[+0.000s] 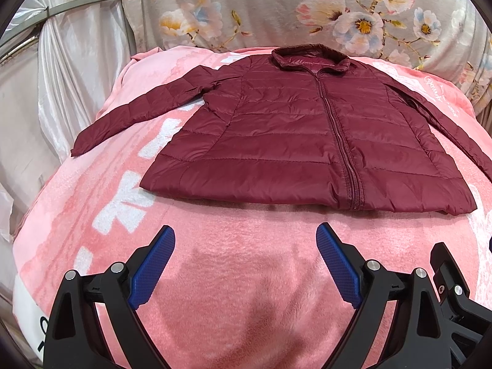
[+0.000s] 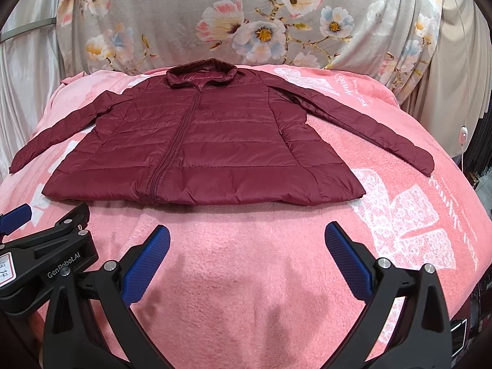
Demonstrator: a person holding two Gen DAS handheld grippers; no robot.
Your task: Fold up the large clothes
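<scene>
Jacket (image 1: 295, 129) (image 2: 196, 147): dark red quilted puffer, laid flat and front up on the blanket, zipped shut, collar toward the far floral cloth, hem toward the claws.
Zipper (image 1: 338, 135): runs from collar to hem, closed along its full length.
Collar (image 2: 201, 72): stand-up, lying at the far end of the jacket.
Sleeves: both spread outward and angled down; the left sleeve (image 1: 138, 107) reaches toward the blanket's left edge, the right sleeve (image 2: 369, 126) toward its right edge.
Blanket (image 1: 246, 246) (image 2: 246, 230): pink fleece with white printed patterns, covering the surface beneath the jacket.
Left claw (image 1: 246, 240): released, blue-padded fingers wide apart, holding nothing, hovering over bare blanket just short of the hem.
Right claw (image 2: 247, 240): released, fingers spread, empty, likewise short of the hem; the left claw's black body shows beside it at its left.
Floral cloth (image 1: 292, 9) (image 2: 246, 21): grey with pink and white flowers, draped behind the blanket.
Curtain (image 1: 77, 55): pale satin, left of the blanket.
</scene>
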